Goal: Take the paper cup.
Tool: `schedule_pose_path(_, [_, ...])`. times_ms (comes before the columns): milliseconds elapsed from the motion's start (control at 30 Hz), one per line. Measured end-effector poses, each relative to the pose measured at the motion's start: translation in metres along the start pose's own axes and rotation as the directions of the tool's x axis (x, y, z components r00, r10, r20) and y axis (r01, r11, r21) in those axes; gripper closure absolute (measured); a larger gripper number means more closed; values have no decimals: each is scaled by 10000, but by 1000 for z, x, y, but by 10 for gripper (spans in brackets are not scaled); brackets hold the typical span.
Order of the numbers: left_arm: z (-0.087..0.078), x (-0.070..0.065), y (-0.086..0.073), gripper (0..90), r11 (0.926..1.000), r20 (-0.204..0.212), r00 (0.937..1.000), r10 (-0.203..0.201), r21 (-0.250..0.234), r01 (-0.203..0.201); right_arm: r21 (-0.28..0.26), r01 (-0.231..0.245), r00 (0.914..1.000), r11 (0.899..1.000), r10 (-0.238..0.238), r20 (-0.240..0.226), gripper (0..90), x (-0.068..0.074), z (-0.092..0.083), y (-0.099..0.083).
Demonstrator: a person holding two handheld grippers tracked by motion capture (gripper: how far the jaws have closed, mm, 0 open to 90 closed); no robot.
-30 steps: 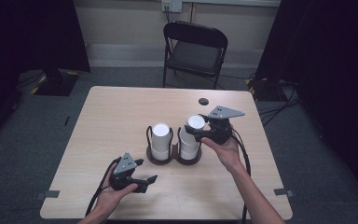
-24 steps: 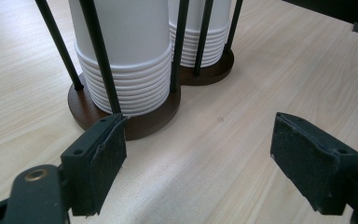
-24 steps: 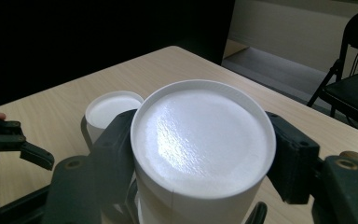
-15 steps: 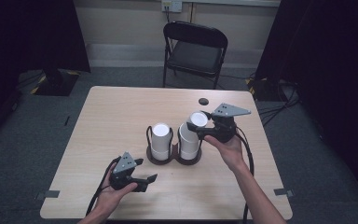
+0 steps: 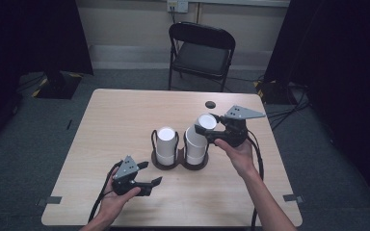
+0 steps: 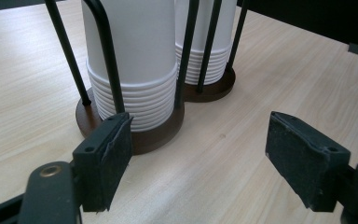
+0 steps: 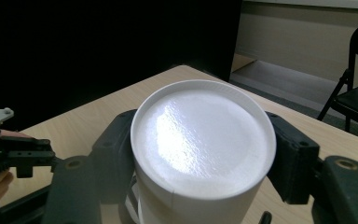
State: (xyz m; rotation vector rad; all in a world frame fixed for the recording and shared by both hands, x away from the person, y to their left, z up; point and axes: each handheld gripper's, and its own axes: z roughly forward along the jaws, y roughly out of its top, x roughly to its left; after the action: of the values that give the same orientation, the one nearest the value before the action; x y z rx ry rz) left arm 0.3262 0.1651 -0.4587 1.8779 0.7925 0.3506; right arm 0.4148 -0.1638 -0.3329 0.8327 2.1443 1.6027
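Note:
Two stacks of upside-down white paper cups, the left stack (image 5: 166,144) and the right stack (image 5: 196,147), stand in a black wire holder with a brown base (image 5: 178,164). My right gripper (image 5: 206,124) is shut on the top cup (image 5: 207,119), which it holds tilted just above the right stack. In the right gripper view this cup (image 7: 200,140) sits between the two jaws. My left gripper (image 5: 153,173) is low near the table's front left. It is open with nothing between its pads (image 6: 105,156), and its jaws have just been closing slightly. It faces the holder base (image 6: 161,135).
A small dark round disc (image 5: 210,104) lies on the table behind the right gripper. A black folding chair (image 5: 200,48) stands beyond the far edge. Bare wooden tabletop (image 5: 115,125) spreads left of the holder. Cables trail from both grippers off the front edge.
The right gripper has raised the top cup slightly up and to the right, tilting it off the right stack. The left gripper stays where it was.

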Motion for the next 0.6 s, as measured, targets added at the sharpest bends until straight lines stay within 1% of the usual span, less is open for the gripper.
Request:
schedule_pose_path(100, [-2,-2,1,236,9997,21,9999,148,-195,-148,-12,-46,10000,10000,46,-19,341,3,-4,2])
schedule_pose_path(133, [-2,-2,1,236,9991,24,9995,326,-276,-325,-8,-94,9999,10000,94,-50,341,3,-6,2])
schedule_pose_path(167, [-2,-3,1,235,9989,-11,9993,370,-278,-370,61,-164,9999,9998,164,10,342,4,-8,3])
schedule_pose_path(200, [-2,-4,1,232,9987,-48,9990,449,-246,-450,124,-174,9998,9998,174,13,342,5,-9,3])
schedule_pose_path(233, [-2,-5,1,230,9988,-70,9990,440,-214,-442,110,-190,9998,9998,191,-44,341,6,-12,2])
schedule_pose_path(300, [-2,-5,2,231,9989,-3,9989,473,31,-473,77,-257,9996,9996,258,-111,342,8,-17,2])
schedule_pose_path(333, [-2,-5,3,231,9990,21,9990,445,79,-445,48,-374,9991,9993,375,-180,341,8,-19,1])
schedule_pose_path(367, [-2,-6,3,232,9994,65,9994,333,58,-333,42,-567,9980,9984,568,-261,342,8,-21,0])
schedule_pose_path(433, [-2,-5,4,240,9994,177,9993,342,105,-344,105,-985,9945,9951,988,-339,342,8,-25,-3])
schedule_pose_path(467, [-3,-5,4,240,9996,161,9995,288,66,-289,146,-1076,9934,9941,1081,-394,342,8,-27,-4])
schedule_pose_path(533, [-3,-4,4,237,9997,367,9991,226,4,-226,154,-1222,9914,9924,1228,-462,342,10,-31,-6])
schedule_pose_path(600, [-3,-4,5,231,9996,370,9989,272,41,-273,136,-1413,9877,9899,1419,-663,342,12,-35,-8])
